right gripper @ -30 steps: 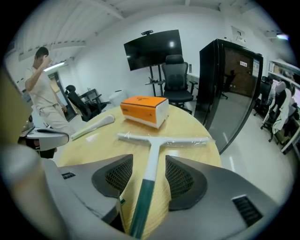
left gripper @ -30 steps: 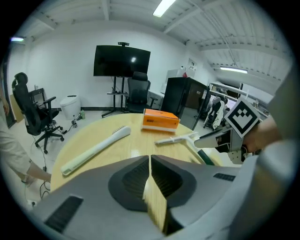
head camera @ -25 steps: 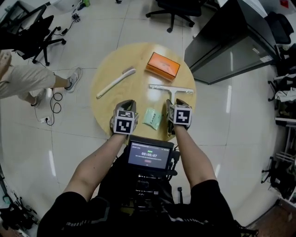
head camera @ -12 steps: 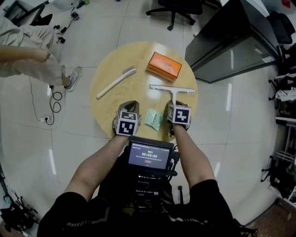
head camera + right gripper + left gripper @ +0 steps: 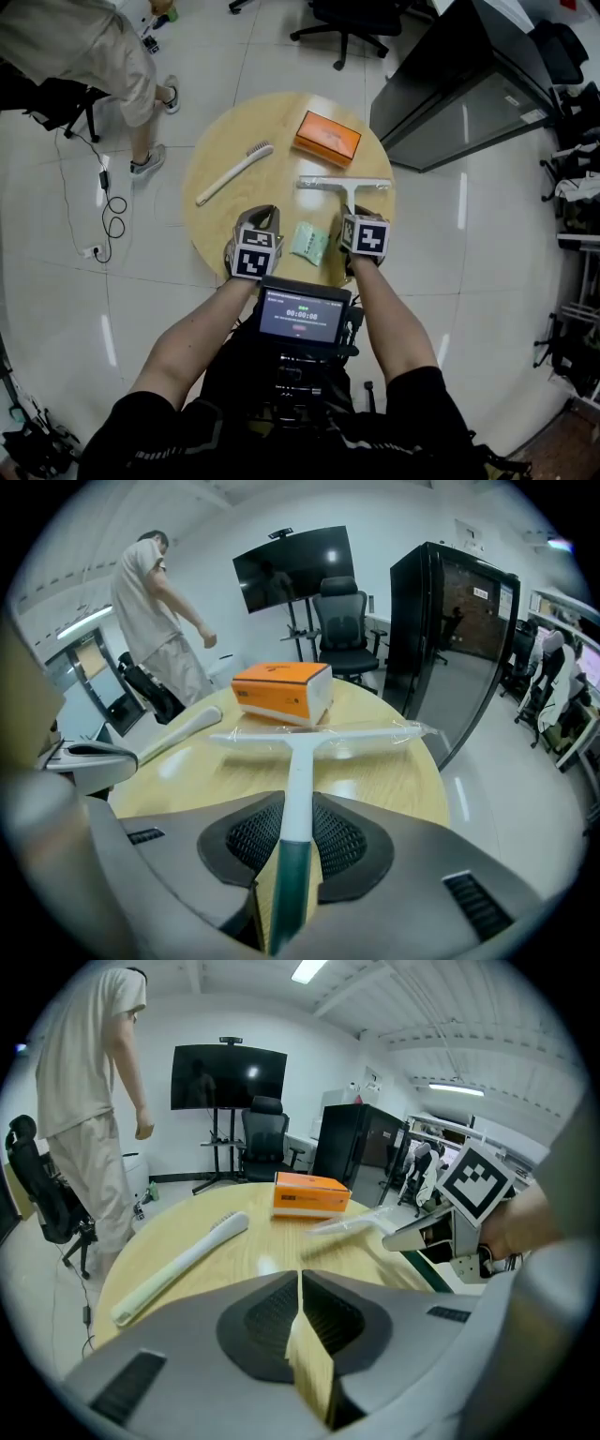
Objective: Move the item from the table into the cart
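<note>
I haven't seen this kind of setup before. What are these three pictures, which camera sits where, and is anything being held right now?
There is no robot here: a person holds a hand-held gripper in each hand. The head view looks steeply down from a camera on that person's head. The other two views come from a camera riding on each gripper, looking along its jaws.

On the round wooden table lie a long white brush, an orange box, a small green packet and a white T-shaped squeegee.

The left gripper is shut, with nothing between its jaws. The right gripper has just been closing its jaws, and they now clamp the squeegee's dark handle.

A second person stands on the floor beyond the table.
</note>
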Motion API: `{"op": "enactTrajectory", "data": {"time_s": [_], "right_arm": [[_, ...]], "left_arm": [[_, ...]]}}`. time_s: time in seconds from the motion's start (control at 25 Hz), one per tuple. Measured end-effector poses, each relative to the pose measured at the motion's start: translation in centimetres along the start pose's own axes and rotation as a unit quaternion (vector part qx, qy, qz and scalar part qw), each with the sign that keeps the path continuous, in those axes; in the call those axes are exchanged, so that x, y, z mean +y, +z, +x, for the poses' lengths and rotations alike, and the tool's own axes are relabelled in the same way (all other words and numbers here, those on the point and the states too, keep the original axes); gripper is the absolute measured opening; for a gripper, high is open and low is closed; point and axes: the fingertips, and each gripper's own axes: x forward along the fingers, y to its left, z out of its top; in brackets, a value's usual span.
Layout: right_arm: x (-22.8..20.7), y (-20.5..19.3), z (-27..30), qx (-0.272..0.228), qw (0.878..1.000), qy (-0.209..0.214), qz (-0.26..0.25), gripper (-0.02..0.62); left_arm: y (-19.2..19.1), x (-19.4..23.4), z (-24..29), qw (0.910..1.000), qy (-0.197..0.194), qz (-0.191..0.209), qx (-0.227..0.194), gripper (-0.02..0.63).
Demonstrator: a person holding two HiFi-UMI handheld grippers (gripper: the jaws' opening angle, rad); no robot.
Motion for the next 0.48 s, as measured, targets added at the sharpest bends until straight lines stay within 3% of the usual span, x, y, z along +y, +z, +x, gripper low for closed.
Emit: {"op": "enactTrajectory", "data": {"time_s": [0.36,0.48], "right_arm": [[1.9,6.2,-8.9,-0.097,0.995,0.026,0.026,0.075],[2.9,8.0,-15.2,-0.144,0.989,0.029,0.015,0.075]], "left_arm": [[6.4,-2.2,-5.0,0.9985,-0.024,0.005,-0.048,0.020],[9.6,-3.3,-10.0,0.9952,-0.026,-0.003,-0.094,0.020]]}}
